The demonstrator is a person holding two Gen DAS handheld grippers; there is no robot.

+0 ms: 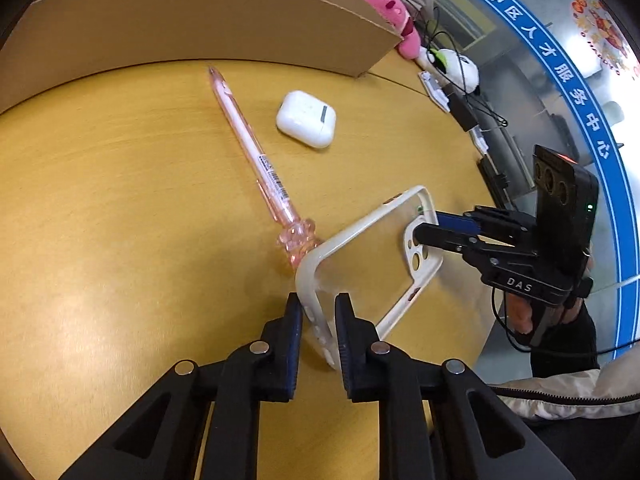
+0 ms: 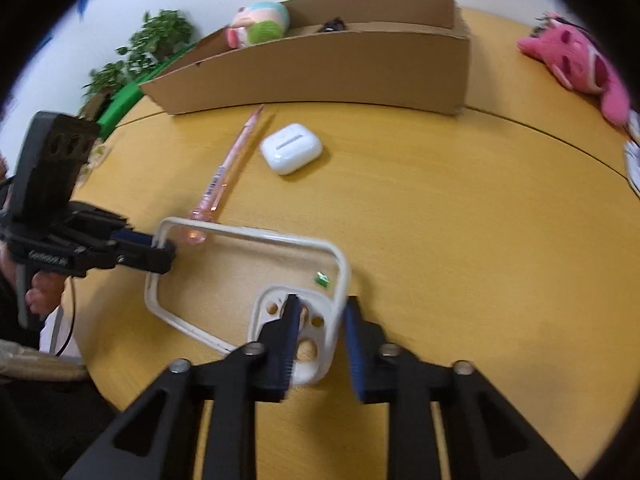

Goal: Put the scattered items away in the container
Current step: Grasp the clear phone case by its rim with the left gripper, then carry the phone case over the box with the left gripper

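Note:
A clear phone case with a cream rim (image 1: 360, 264) (image 2: 240, 276) is tilted up off the yellow table, held at both ends. My left gripper (image 1: 318, 304) (image 2: 162, 250) is shut on the rim of one short end. My right gripper (image 2: 320, 306) (image 1: 426, 228) is closed around the rim by the camera cut-out at the other end. A pink pen (image 1: 252, 160) (image 2: 230, 164) lies beyond the case, its decorated end touching the case. A white earbuds case (image 1: 306, 119) (image 2: 291, 147) lies next to the pen. The cardboard box (image 1: 192, 28) (image 2: 320, 68) stands behind them.
Pink plush toys (image 1: 396, 16) (image 2: 576, 60) lie right of the box. Another plush (image 2: 260, 24) sits inside the box. Cables and adapters (image 1: 460, 108) lie along the table's right edge. Plants (image 2: 140, 52) stand beyond the table at the left.

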